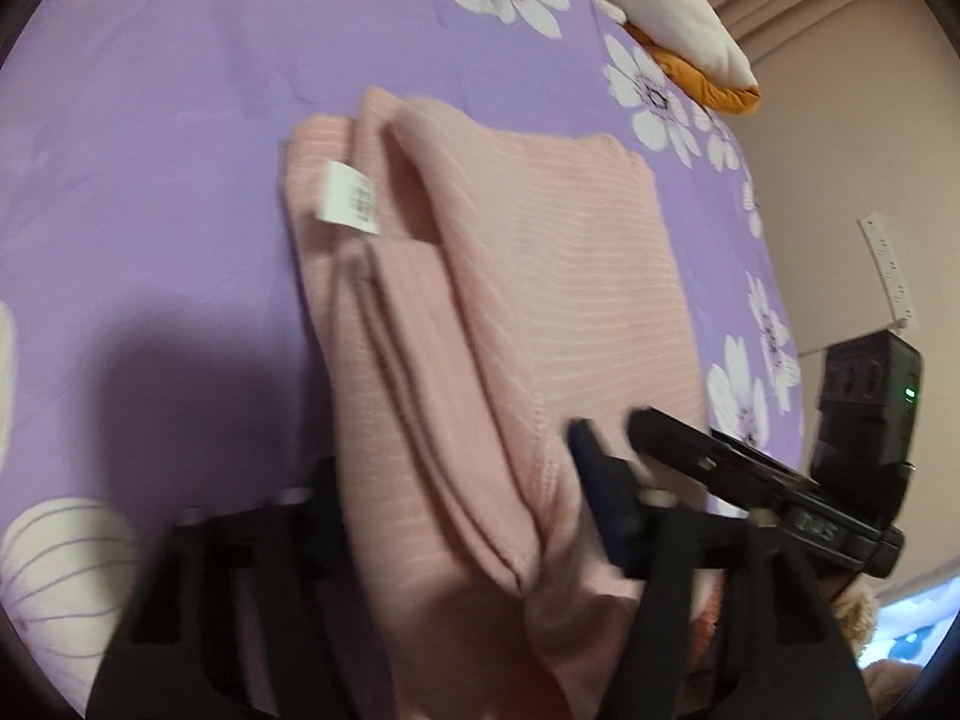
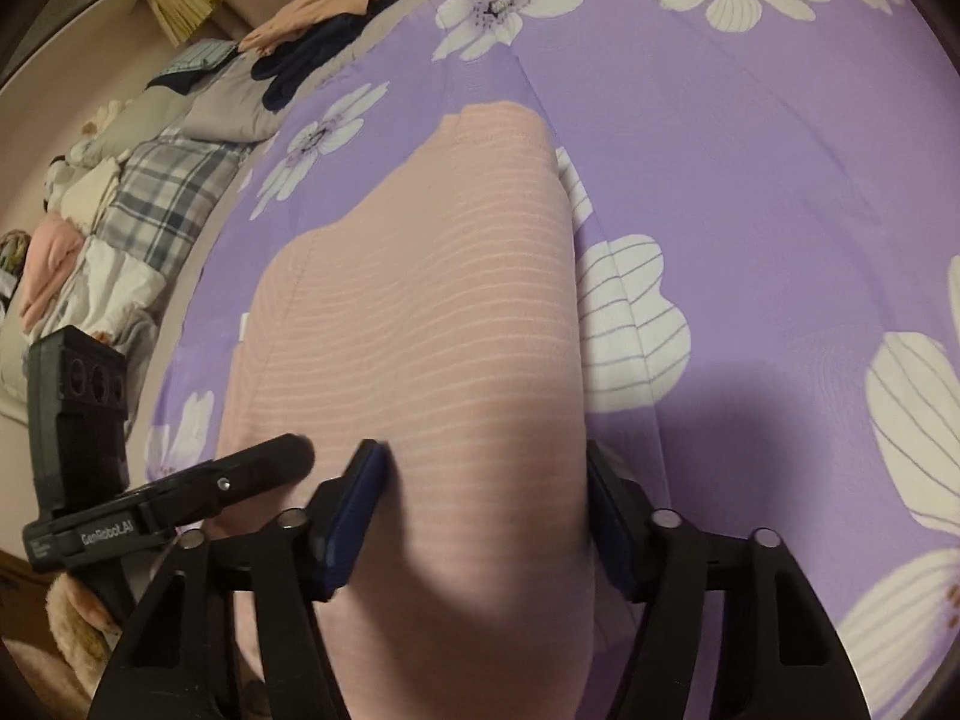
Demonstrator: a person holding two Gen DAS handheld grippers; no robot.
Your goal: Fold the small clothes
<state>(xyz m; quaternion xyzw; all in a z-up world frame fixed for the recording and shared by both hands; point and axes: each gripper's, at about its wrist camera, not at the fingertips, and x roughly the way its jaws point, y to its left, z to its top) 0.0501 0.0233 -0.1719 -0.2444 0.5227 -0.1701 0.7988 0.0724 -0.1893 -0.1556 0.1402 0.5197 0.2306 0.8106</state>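
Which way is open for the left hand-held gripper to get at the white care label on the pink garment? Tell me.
Probably yes, straight ahead. The white care label lies exposed on the pink garment, beyond the left hand-held gripper, with only flat fabric between. The right hand-held gripper sits off to the side.

A purple bedsheet [image 2: 750, 138] printed with large white daisies covers the bed and fills most of both views. Beyond its edge stands a plain pinkish wall [image 1: 840, 138], with a white power strip [image 1: 888, 267] hanging against it. At the head of the bed lies a cream and orange cushion [image 1: 678, 18]. Along the other side runs a plaid quilt [image 2: 162, 192], with a heap of dark and peach clothes [image 2: 312, 42] on it. The light is dim and warm, with soft shadows across the sheet.
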